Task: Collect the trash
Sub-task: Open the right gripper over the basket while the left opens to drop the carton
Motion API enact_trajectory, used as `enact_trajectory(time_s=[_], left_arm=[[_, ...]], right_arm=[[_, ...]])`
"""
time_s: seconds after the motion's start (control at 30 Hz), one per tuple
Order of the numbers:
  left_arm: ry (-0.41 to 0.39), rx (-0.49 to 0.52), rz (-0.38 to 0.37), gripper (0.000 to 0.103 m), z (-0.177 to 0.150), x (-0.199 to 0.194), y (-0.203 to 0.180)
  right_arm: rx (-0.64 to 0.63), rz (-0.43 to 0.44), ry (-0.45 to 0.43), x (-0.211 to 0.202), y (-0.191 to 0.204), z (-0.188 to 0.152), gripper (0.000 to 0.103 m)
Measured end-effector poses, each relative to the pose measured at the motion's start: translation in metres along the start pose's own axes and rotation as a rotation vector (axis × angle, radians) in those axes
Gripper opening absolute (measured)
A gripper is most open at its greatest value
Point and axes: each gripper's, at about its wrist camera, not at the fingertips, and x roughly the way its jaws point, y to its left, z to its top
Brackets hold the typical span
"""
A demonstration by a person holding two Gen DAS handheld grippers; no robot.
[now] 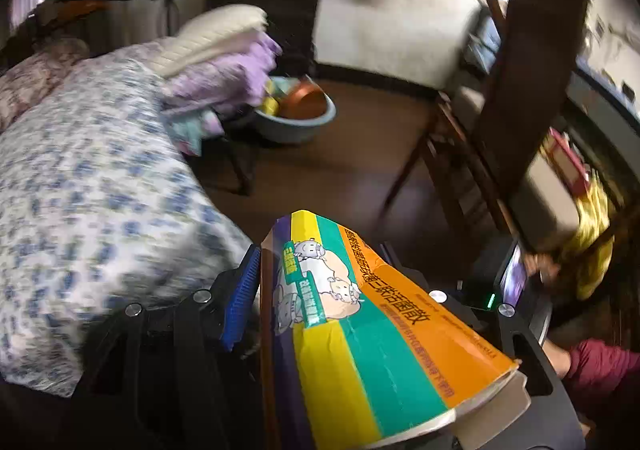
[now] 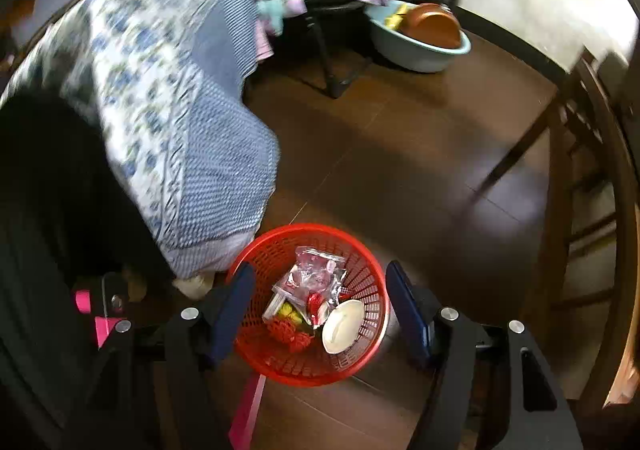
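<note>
My left gripper (image 1: pixel 320 282) is shut on a flattened cardboard box (image 1: pixel 360 330) striped purple, yellow, green and orange with cartoon pigs. The box fills the lower middle of the left wrist view, and its blue left finger pad (image 1: pixel 240 302) presses the box's side. My right gripper (image 2: pixel 320 302) is open and empty, its fingers straddling a red mesh basket (image 2: pixel 360 250) on the floor below. The basket holds a clear plastic wrapper (image 2: pixel 316 270), a white lid (image 2: pixel 343 326) and small red and yellow scraps.
A bed with a blue floral quilt (image 2: pixel 160 90) lies left. Folded purple and white cloths (image 1: pixel 224 50) sit on it. A light blue basin (image 1: pixel 296 118) with an orange bowl stands on the brown floor. A wooden chair (image 1: pixel 460 170) stands right. Both views are motion-blurred.
</note>
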Motion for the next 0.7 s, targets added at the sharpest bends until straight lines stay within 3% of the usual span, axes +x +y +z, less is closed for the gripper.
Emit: enact_trajectory(time_s=[0.17, 0.27, 0.37, 0.4, 0.5, 0.7], left_arm=[[0.077, 0.104, -0.069, 0.058, -0.005, 0.031, -0.037], [0.119, 0.166, -0.107, 0.058, -0.007, 0.048, -0.059], [0.179, 0.214, -0.134, 0.063, -0.012, 0.063, -0.077], [0.188, 0.225, -0.127, 0.069, -0.014, 0.065, -0.081], [0.165, 0.246, -0.105, 0.083, -0.019, 0.06, -0.087], [0.073, 0.213, -0.007, 0.089, -0.013, 0.033, -0.067]], right_arm=[[0.17, -0.001, -0.143, -0.034, -0.046, 0.022, 0.073], [0.206, 0.004, -0.203, -0.05, -0.058, 0.028, 0.075], [0.21, 0.0, -0.237, -0.058, -0.059, 0.027, 0.075], [0.21, 0.005, -0.241, -0.06, -0.06, 0.029, 0.075], [0.196, 0.011, -0.244, -0.06, -0.061, 0.032, 0.076], [0.186, 0.049, -0.252, -0.067, -0.05, 0.041, 0.076]])
